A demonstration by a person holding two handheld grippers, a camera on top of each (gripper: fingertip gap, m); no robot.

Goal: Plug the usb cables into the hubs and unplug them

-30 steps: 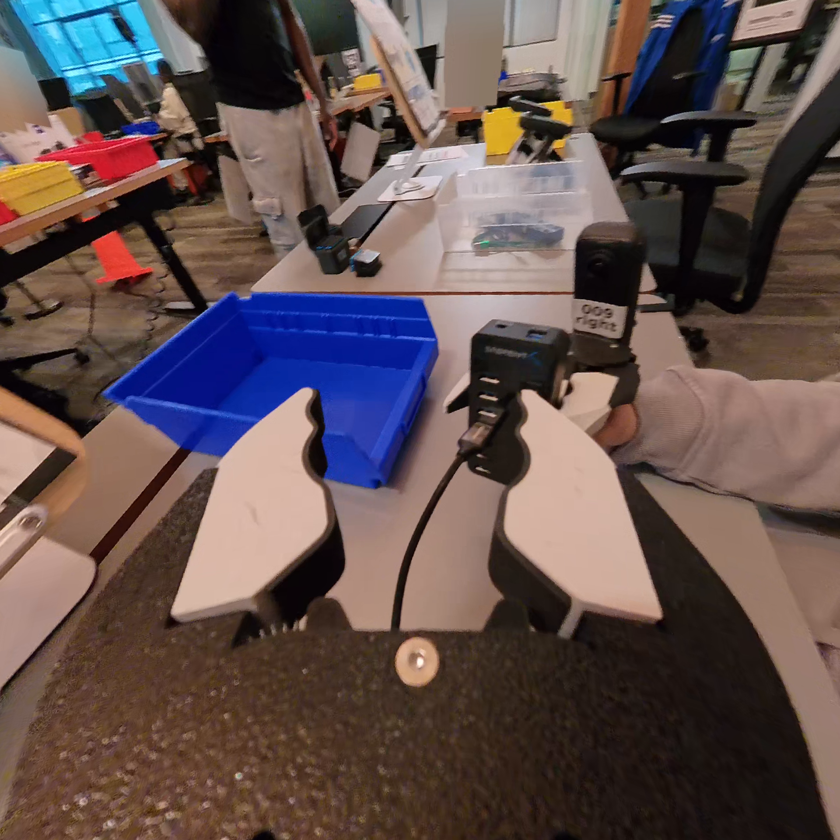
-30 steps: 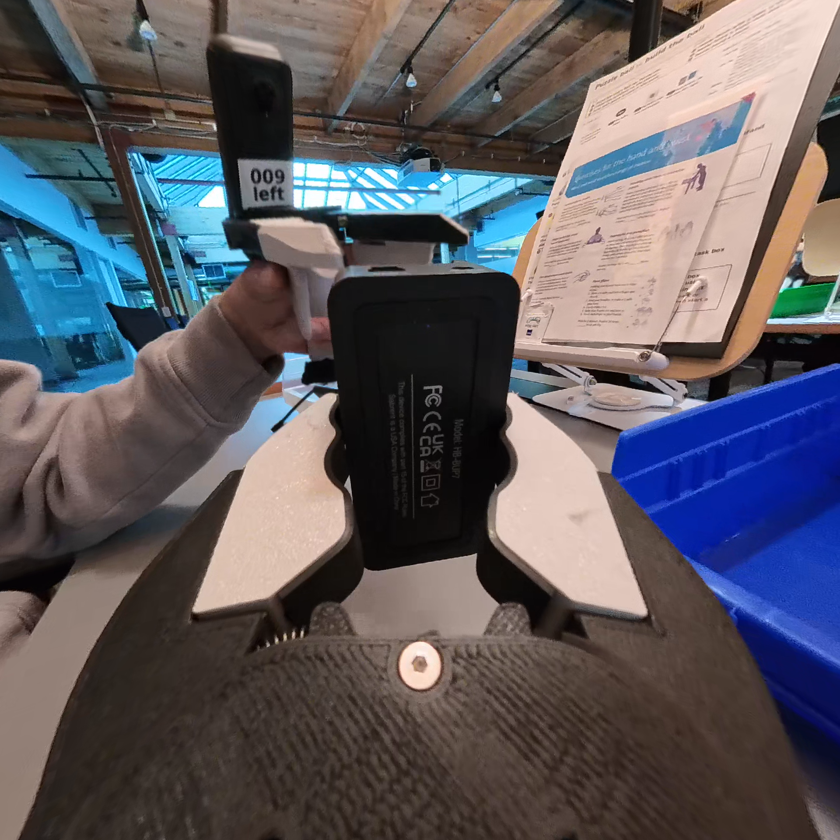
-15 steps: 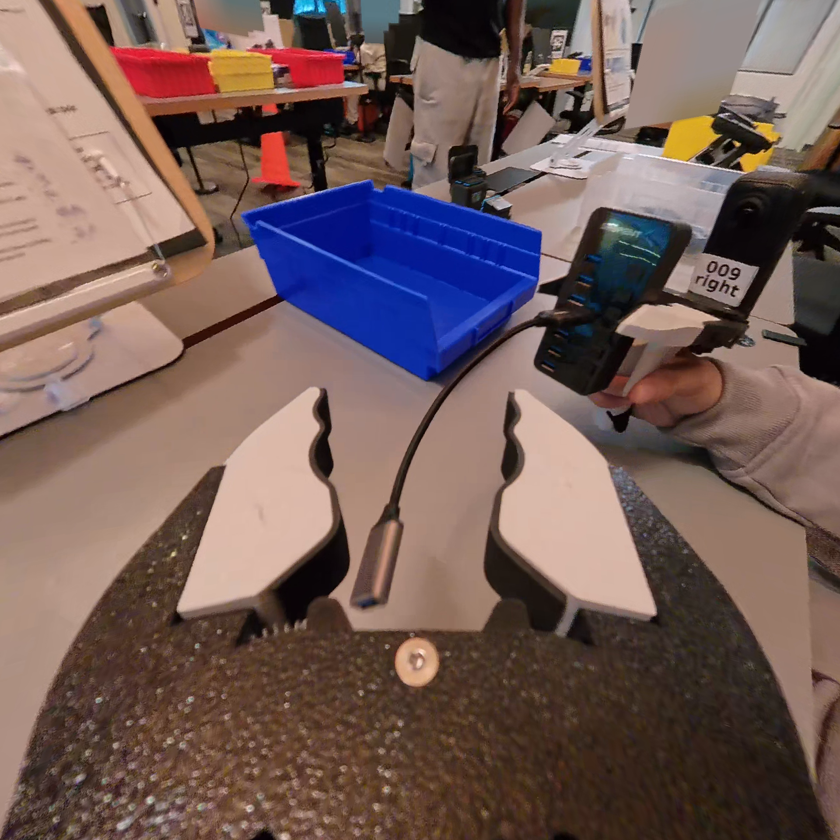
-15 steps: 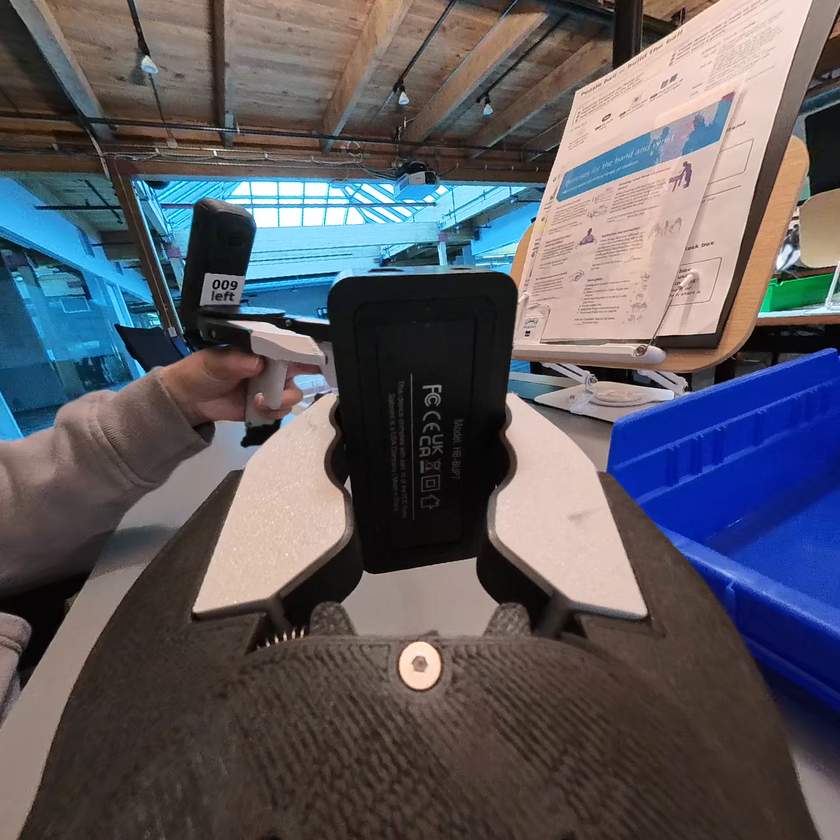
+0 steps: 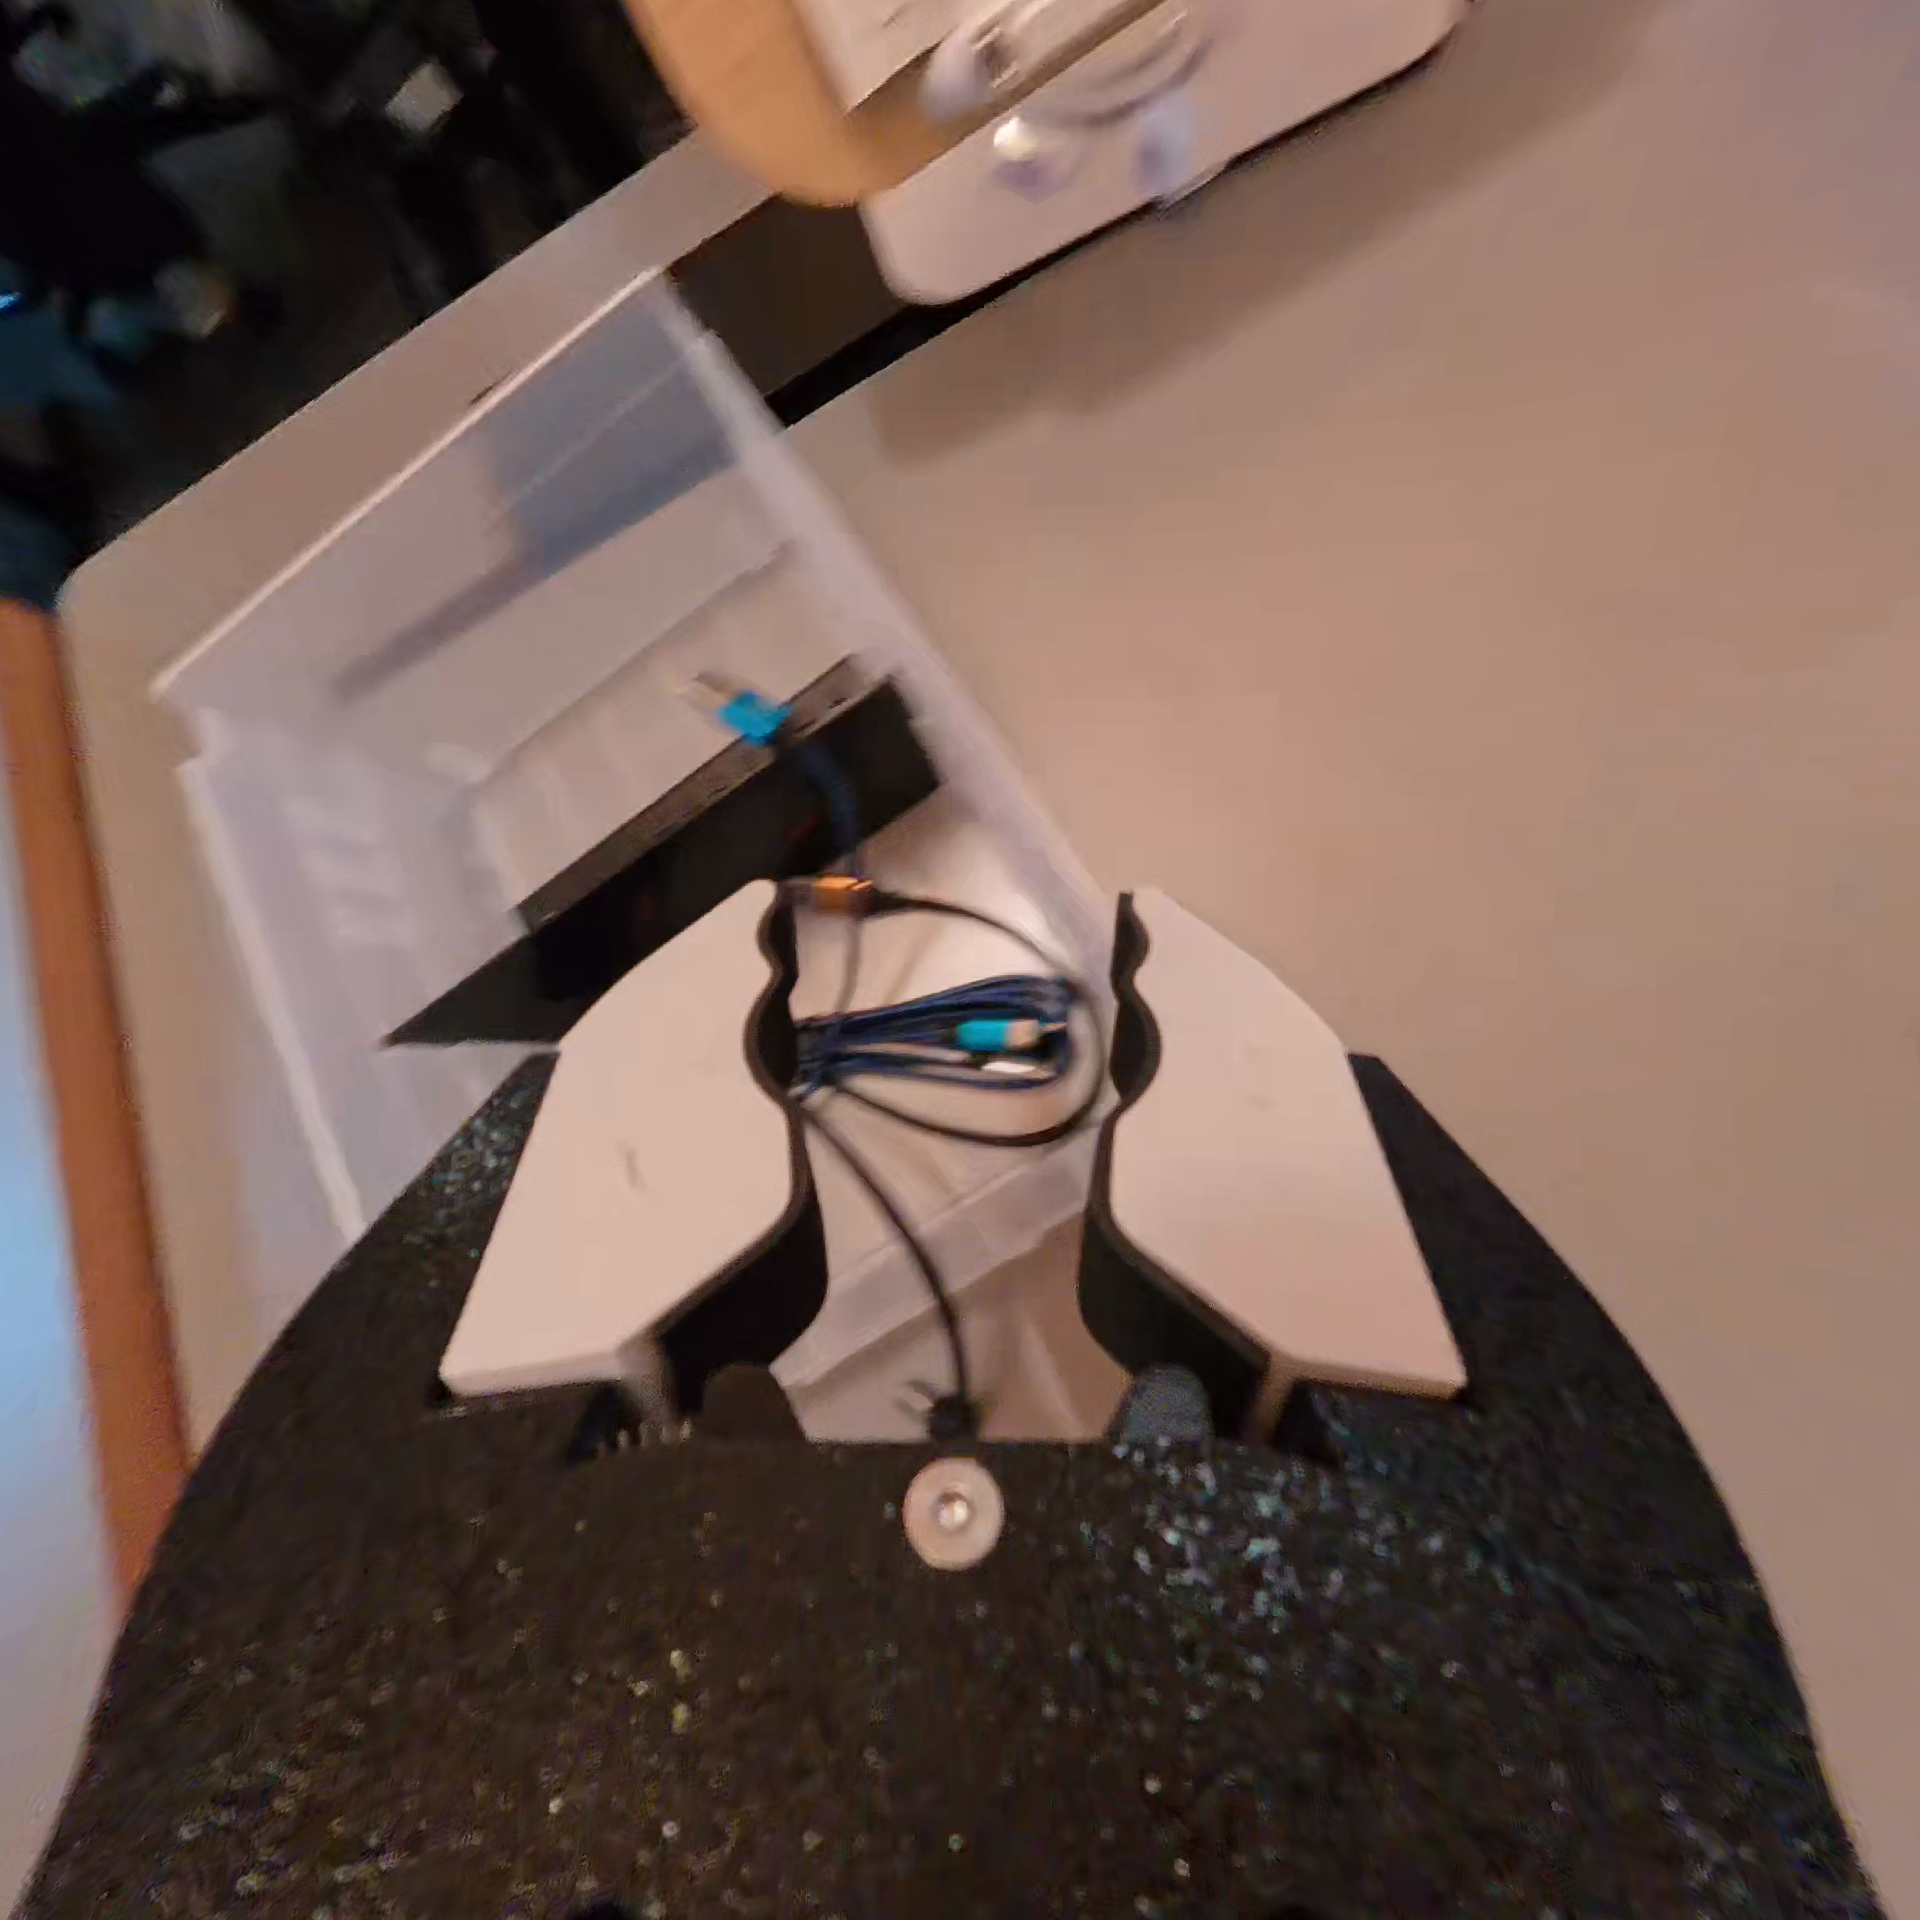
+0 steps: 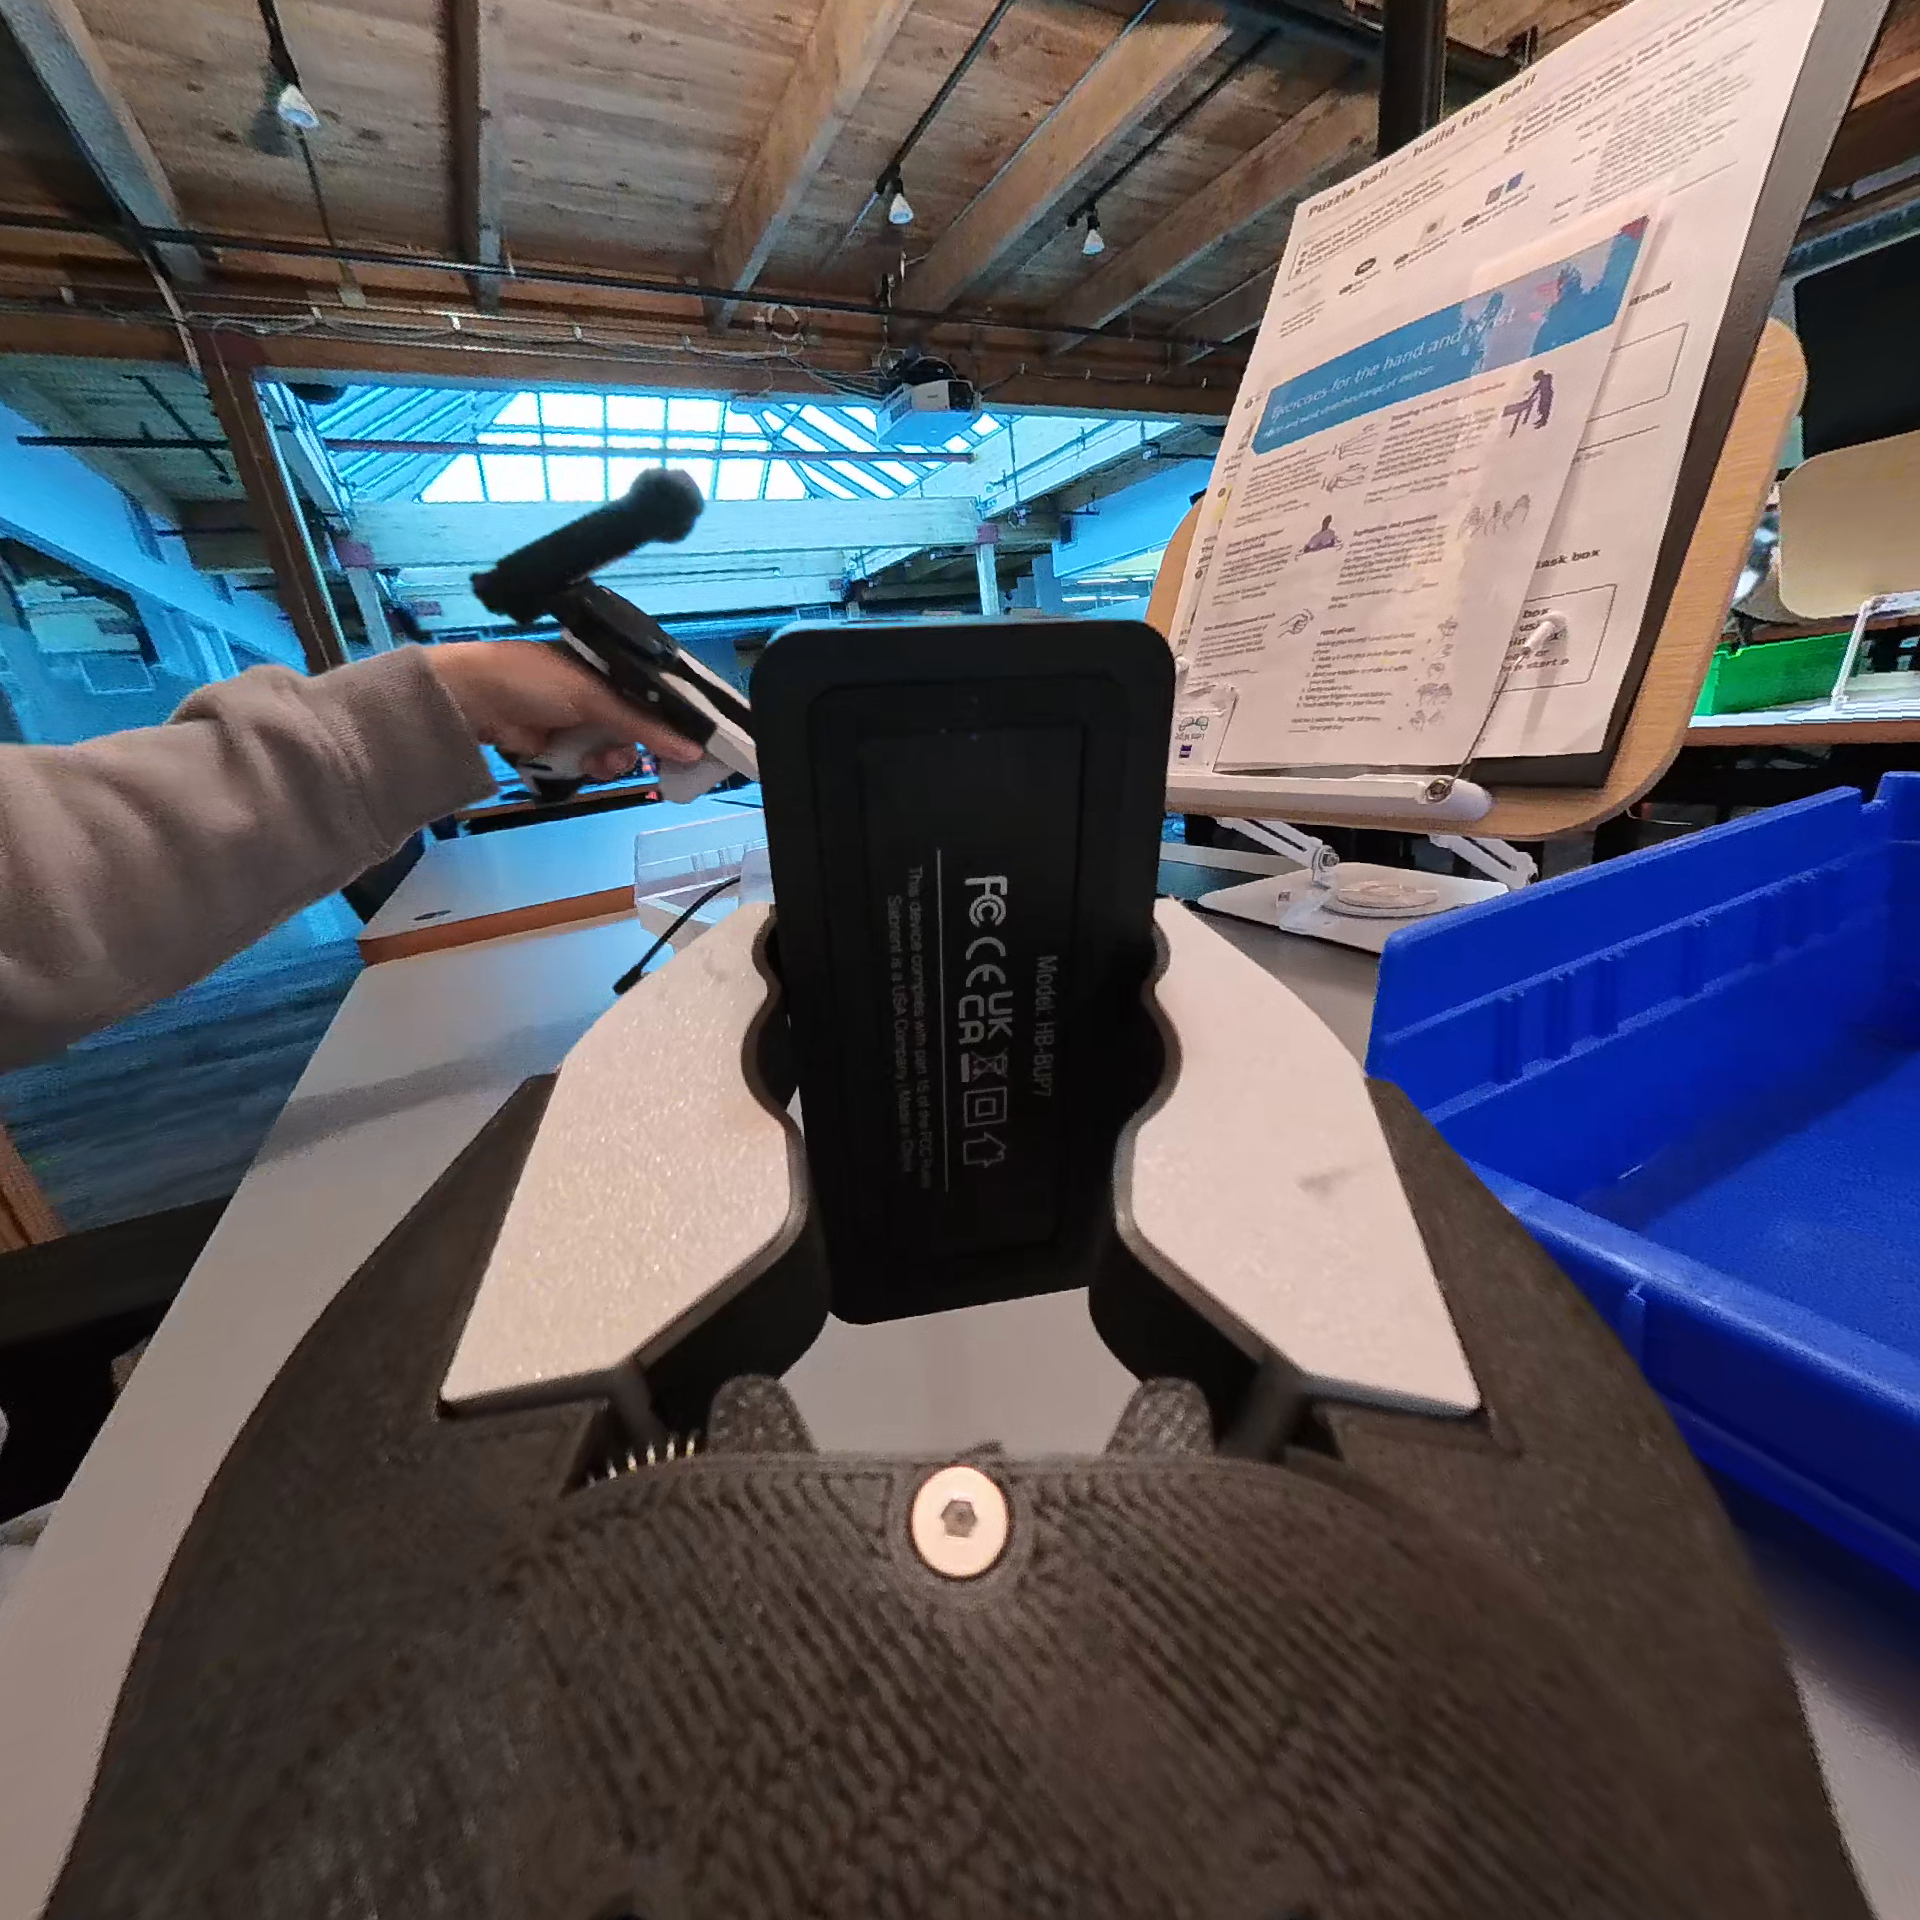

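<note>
the left tongs (image 5: 951,1029) hang wide apart and empty, pointed down over the clear plastic bin (image 5: 436,727) at the left end of the counter (image 5: 1455,623). inside the bin lie a bundled blue cable (image 5: 935,1049), a thin black cable (image 5: 914,1247) with an orange plug, and a flat black hub (image 5: 727,821) leaning across it with a blue-tipped plug on top. right of the bin, the right tongs (image 6: 961,1039) clamp an upright black hub (image 6: 966,935), its flat back to the camera. farther right of the bin sit the document stand (image 6: 1507,520) and the blue bin (image 6: 1662,1091).
</note>
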